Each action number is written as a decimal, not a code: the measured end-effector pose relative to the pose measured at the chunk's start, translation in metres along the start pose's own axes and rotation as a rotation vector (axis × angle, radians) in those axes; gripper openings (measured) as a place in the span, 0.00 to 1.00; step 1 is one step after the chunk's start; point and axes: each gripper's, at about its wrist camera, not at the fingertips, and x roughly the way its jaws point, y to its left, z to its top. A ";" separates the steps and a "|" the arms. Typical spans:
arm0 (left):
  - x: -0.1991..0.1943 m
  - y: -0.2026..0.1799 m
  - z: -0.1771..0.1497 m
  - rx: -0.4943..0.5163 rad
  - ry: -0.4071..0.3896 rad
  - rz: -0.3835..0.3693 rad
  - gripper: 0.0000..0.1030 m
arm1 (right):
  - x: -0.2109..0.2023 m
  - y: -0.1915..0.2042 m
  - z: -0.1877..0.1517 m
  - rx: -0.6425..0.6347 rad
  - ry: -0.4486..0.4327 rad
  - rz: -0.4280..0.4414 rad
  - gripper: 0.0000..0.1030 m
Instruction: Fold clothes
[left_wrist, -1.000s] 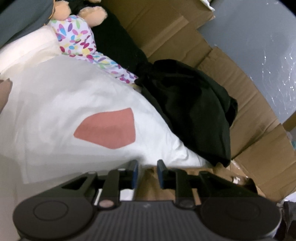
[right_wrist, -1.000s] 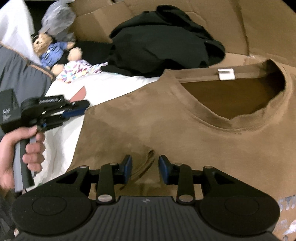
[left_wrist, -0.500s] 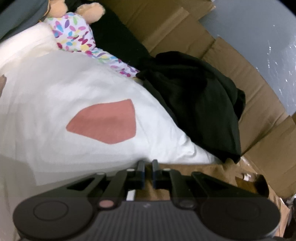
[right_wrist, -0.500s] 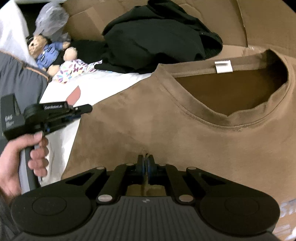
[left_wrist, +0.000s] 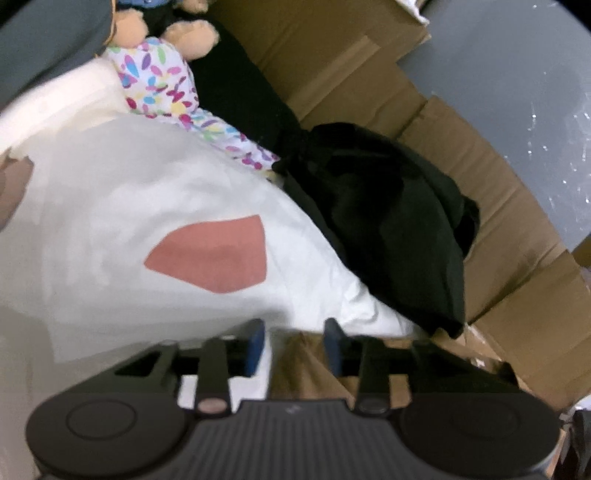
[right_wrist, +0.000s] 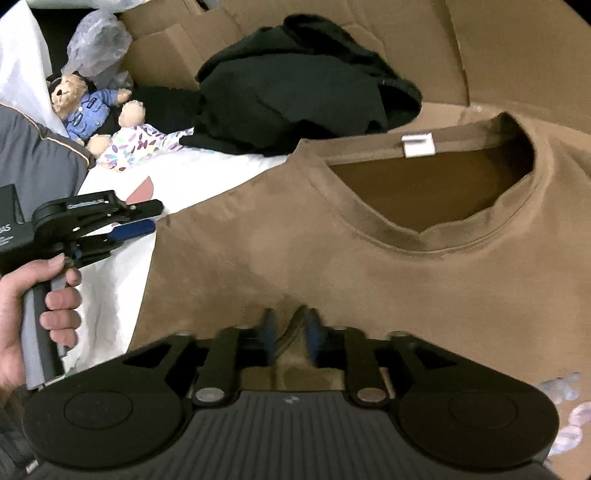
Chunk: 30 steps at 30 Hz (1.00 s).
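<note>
While jaws open | L grip (left_wrist: 294, 345) + R grip (right_wrist: 290, 338) | brown tee (right_wrist: 369, 266) edge between

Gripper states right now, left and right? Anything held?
Left gripper: jaws opening, brown T-shirt edge between the pads, not gripped.
Right gripper: jaws opening, a ridge of the brown T-shirt between the pads, not clamped.

The brown T-shirt (right_wrist: 369, 266) runs off the right wrist view's right edge, its pale print (right_wrist: 565, 413) cut off and blurred, its lower part hidden behind the right gripper (right_wrist: 290, 338). In the left wrist view only a brown corner shows. The neck label (right_wrist: 419, 144) is too small to read.
</note>
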 end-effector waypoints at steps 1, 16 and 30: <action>-0.003 0.001 -0.002 -0.001 0.004 0.000 0.41 | -0.004 0.000 -0.002 -0.005 -0.001 -0.011 0.38; -0.072 0.034 -0.051 -0.055 0.072 -0.004 0.42 | -0.025 0.040 -0.051 -0.112 0.106 0.060 0.38; -0.085 0.045 -0.077 -0.098 0.114 -0.056 0.42 | -0.010 0.079 -0.069 -0.157 0.139 0.038 0.38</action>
